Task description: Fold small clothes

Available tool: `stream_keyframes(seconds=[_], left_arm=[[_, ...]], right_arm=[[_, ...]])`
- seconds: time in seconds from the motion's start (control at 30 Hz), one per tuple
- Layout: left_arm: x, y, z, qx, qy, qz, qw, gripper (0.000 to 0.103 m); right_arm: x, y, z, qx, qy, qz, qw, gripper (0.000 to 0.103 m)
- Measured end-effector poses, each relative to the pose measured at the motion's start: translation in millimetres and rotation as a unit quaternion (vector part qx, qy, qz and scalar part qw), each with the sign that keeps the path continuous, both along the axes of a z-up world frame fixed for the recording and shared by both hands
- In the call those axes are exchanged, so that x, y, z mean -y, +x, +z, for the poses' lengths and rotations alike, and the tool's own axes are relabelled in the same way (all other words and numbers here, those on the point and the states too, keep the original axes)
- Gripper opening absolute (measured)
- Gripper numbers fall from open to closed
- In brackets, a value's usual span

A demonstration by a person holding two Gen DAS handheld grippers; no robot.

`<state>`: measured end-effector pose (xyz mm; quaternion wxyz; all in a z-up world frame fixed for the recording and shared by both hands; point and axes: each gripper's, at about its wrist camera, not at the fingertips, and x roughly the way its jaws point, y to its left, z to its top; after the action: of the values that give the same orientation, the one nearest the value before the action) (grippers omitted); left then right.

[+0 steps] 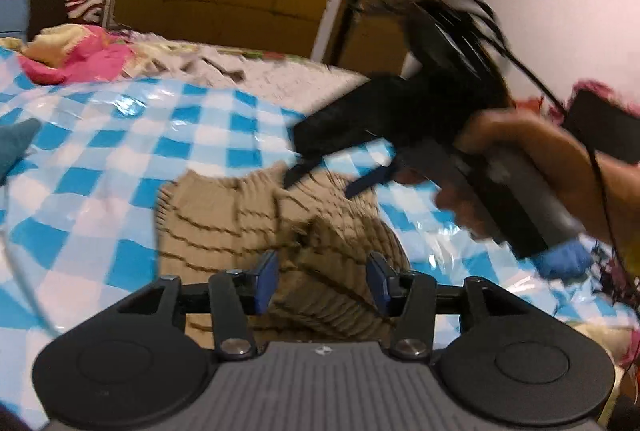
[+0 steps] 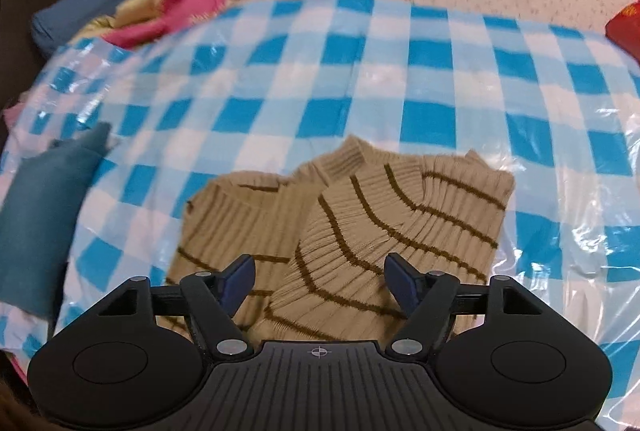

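Right wrist: sweater (image 2: 340, 227) beneath spread right tongs (image 2: 320, 285) (ungripped)

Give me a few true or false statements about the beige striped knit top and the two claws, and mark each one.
1. The beige striped top lies on a blue and white checked sheet. True.
2. The right claw is clamped on the top. False: its jaws stand wide apart, with the fabric lying beneath them, not pinched.
3. The top is spread out flat in one layer. False: part of it is folded over itself.
4. The left claw is open above the top. True.
5. A teal cloth lies on the sheet to the left of the top. True.
6. The stripes on the top are pink. False: they are dark brown.
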<state>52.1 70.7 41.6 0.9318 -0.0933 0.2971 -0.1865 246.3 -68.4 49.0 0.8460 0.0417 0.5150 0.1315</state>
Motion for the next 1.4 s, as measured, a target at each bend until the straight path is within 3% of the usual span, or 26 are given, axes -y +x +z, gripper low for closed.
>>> stream_keyframes(seconds=[0.13, 0.2, 0.37, 0.43, 0.47, 0.5, 0.53, 0.7, 0.77, 0.87, 0.97, 1.07, 1.1, 1.27, 1.33, 1.4], left_arm=[[22, 9, -17, -0.029, 0.026, -0.012, 0.9992, 0.054], [27, 9, -24, -0.044, 0.036, -0.019, 0.9982, 0.046], [24, 6, -34, -0.066, 0.022, -0.03, 0.9972, 0.043], [23, 5, -34, -0.062, 0.022, -0.031, 0.9974, 0.041], [23, 5, -34, -0.062, 0.021, -0.031, 0.9974, 0.038], [23, 5, -35, -0.063, 0.02, -0.031, 0.9973, 0.033], [21, 4, -35, -0.064, 0.015, -0.029, 0.9974, 0.031], [2, -4, -29, -0.064, -0.032, -0.007, 0.9974, 0.028], [0, -7, -30, -0.069, -0.033, -0.002, 0.9971, 0.028], [0, -8, -38, -0.093, -0.027, 0.001, 0.9953, 0.028], [0, -8, -37, -0.093, -0.03, 0.0, 0.9952, 0.028], [-1, -9, -37, -0.092, -0.032, -0.005, 0.9952, 0.028], [0, -9, -38, -0.093, -0.032, -0.006, 0.9952, 0.028], [-1, -7, -40, -0.102, -0.033, -0.005, 0.9943, 0.028], [-2, -7, -40, -0.101, -0.037, -0.008, 0.9941, 0.028], [-2, -8, -40, -0.099, -0.035, -0.008, 0.9944, 0.028]], right_arm=[[-21, 11, -11, -0.002, -0.031, 0.023, 0.999, 0.073], [-30, 15, -13, -0.003, -0.034, 0.035, 0.999, 0.076], [-41, 26, -28, -0.005, -0.104, 0.019, 0.994, 0.071], [-35, 27, -30, -0.008, -0.091, 0.009, 0.996, 0.046], [-32, 27, -29, -0.014, -0.083, 0.006, 0.996, 0.025], [-28, 28, -28, -0.022, -0.072, 0.001, 0.997, 0.016], [-27, 27, -25, -0.023, -0.062, 0.001, 0.998, 0.013], [-39, 8, 6, 0.03, -0.033, 0.027, 0.999, 0.011], [-49, 1, 14, 0.049, -0.026, 0.049, 0.997, 0.011], [-63, 5, -4, 0.019, -0.047, 0.06, 0.997, 0.016], [-73, 10, -27, -0.009, -0.094, 0.054, 0.994, 0.032], [-85, 7, -26, -0.006, -0.104, 0.066, 0.992, 0.073], [-91, 6, -26, -0.004, -0.109, 0.075, 0.991, 0.075], [-108, 9, -46, 0.007, -0.217, 0.098, 0.971, 0.071], [-99, 6, -49, 0.005, -0.209, 0.094, 0.973, 0.064], [-89, 3, -43, 0.003, -0.191, 0.093, 0.977, 0.035]])
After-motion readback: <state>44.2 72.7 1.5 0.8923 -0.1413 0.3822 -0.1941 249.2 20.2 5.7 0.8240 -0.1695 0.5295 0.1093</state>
